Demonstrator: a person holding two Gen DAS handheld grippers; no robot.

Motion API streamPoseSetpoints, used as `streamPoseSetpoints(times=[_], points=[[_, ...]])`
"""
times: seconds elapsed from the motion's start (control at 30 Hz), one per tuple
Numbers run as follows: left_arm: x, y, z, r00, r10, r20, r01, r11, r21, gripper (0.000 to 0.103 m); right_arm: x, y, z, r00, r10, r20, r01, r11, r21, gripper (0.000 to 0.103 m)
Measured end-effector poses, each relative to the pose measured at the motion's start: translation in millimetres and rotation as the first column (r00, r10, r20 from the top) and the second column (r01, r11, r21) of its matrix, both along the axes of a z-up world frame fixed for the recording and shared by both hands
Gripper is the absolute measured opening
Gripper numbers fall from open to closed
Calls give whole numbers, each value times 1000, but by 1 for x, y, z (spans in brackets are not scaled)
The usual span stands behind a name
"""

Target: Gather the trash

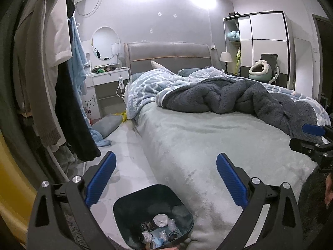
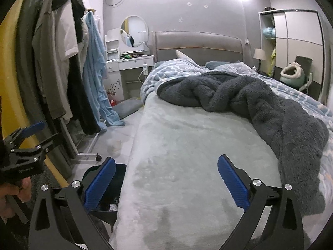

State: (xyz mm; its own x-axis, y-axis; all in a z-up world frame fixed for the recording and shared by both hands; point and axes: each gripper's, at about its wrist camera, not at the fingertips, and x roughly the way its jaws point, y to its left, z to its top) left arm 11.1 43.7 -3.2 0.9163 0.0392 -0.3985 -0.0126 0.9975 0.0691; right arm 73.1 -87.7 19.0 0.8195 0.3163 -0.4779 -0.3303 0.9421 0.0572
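1. Bedroom scene, both wrist views face the bed (image 1: 208,141) from its foot end.
2. Left hand-held gripper (image 1: 166,178): jaws spread wide, blue pads (image 1: 102,179) apart, nothing between them. Hovers over floor/bed edge.
3. Right hand-held gripper (image 2: 166,179): also released, jaws wide, empty. Sits above the grey-green sheet at foot of bed.
4. Trash bin (image 1: 154,216): dark, on the floor just beside bed corner, directly below left gripper. Holds crumpled white tissue (image 1: 161,219), clear plastic wrappers, misc. bits.
5. In right view, bin (image 2: 116,179) partly hidden behind left finger.
6. Dark grey fleece blanket (image 2: 260,104) bunched mid-bed, blue patterned duvet (image 1: 145,85) behind it.
7. Clothes rack (image 2: 62,62) on left w/ hanging garments; white desk (image 1: 110,76) w/ round mirror by headboard.
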Motion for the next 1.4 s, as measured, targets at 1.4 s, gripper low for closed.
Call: streamPoseSetpoints(times=[1.4], points=[[9, 10, -14, 998, 20, -56, -23, 998, -52, 100, 2, 13, -21, 998, 46, -34, -46, 999, -28, 100]])
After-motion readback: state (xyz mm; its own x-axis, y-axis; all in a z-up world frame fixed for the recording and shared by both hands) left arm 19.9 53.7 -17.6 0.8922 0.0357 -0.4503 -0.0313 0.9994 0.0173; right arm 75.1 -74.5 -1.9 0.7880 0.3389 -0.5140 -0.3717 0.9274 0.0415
